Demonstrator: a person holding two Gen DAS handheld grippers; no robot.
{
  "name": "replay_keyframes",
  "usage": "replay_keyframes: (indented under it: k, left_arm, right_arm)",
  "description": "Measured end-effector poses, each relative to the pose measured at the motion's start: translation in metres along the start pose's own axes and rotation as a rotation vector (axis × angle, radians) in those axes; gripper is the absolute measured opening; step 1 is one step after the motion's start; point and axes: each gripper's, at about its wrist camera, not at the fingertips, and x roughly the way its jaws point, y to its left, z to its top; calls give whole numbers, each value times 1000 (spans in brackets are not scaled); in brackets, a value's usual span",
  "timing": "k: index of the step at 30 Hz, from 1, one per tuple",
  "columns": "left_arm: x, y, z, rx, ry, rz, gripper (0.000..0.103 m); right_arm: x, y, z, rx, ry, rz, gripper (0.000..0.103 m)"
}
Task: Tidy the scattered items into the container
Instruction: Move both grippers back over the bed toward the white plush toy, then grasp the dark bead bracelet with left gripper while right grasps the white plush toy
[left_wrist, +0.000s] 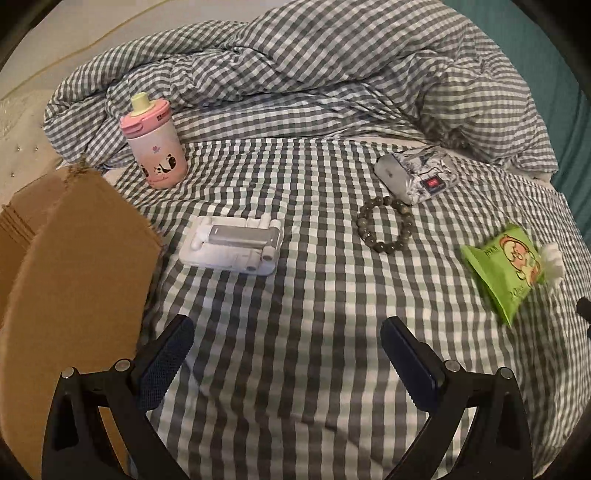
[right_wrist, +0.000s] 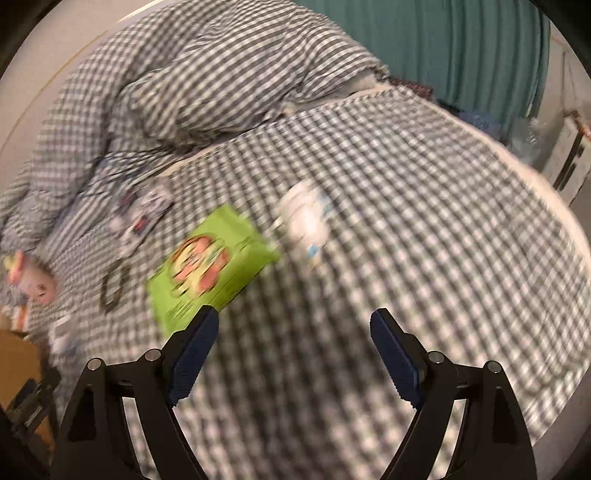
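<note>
**Across the checked bed, both grippers hang released above scattered things**

Along the left edge of the left wrist view, the cardboard box (left_wrist: 74, 266) is cut off by the frame, so only its flap and one wall show; whether anything lies inside cannot be told. At the far right edge of that view a small dark part pokes in, too little of it to name. The right wrist view is smeared with blur: the green packet (right_wrist: 210, 269) reads clearly enough, but the white bundle (right_wrist: 308, 221) just beyond it, the patterned packet (right_wrist: 142, 218) at centre left, and the bead bracelet (right_wrist: 114, 284) are only rough shapes, and the pink cup (right_wrist: 31, 277) is half lost at the left rim.

In the sharper left wrist view, the pink cup (left_wrist: 155, 147) stands upright at upper left, against the rumpled duvet (left_wrist: 314, 74). A white phone stand (left_wrist: 232, 245) lies flat near the box. The bead bracelet (left_wrist: 386, 229) sits right of centre, touching or nearly touching the patterned packet (left_wrist: 417, 179) above it. The green packet (left_wrist: 508, 273) lies at the right, with the white bundle (left_wrist: 552, 264) at its far side.

The left gripper (left_wrist: 288, 332) is spread wide, nothing between its pads, only bed sheet (left_wrist: 295, 369) beneath. The right gripper (right_wrist: 293, 325) is likewise wide apart and empty; its left finger overlaps the green packet's near corner in the frame, but contact cannot be told.
</note>
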Motion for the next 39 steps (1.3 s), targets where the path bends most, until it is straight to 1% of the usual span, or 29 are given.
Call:
replay_keyframes:
  k: [6,12,16,22,23,25,27,30,31,33,34,35,36,37,38,39]
  left_arm:
    - [21,-10,20,-9,-12,-39,103]
    - [41,-39,40,32,-31,-62,103]
    - [60,-61,49,75,-24,-77,103]
    - [89,-88,56,139,-14,-84,103]
    - [95,-91,57,151,-9,-81,103]
    - [109,-96,59,167,11,-48,103]
    - [123,-94,61,153,35,-36,103]
    - [137,-82,66,63,49,-95,103]
    - [139,-81,67,55,48,-101,103]
    - [139,-86,67,85,43,-82,103]
    - [138,-88,67,95,44,-72,102]
    - [137,-89,67,98,51,-73,100]
    - [135,-89,67,96,62,-93,88]
    - [131,-90,67,101,68,-118,69]
    - [125,-90,68,107,67,-128,55]
    - [121,-90,69,111,66,-131,28]
  right_arm:
    - [27,0,28,-1,-9,-28,84]
    - [57,7,48,-37,-8,-72,84]
    - [78,7,54,-38,7,-77,84]
    - [110,2,54,-25,50,-74,84]
    - [114,1,53,-26,54,-73,84]
    - [119,-2,51,-23,49,-67,84]
    - [119,-3,50,-20,35,-59,84]
    - [122,0,49,-37,20,-75,84]
    - [123,2,49,-49,14,-86,84]
    - [124,4,50,-54,9,-93,81]
    - [123,4,50,-54,7,-89,76]
    - [121,3,51,-54,6,-82,66]
    - [120,3,52,-53,6,-72,60]
    - [118,3,52,-52,7,-64,56]
    - [115,4,51,-51,9,-63,56]
    - [113,4,51,-50,11,-65,56]
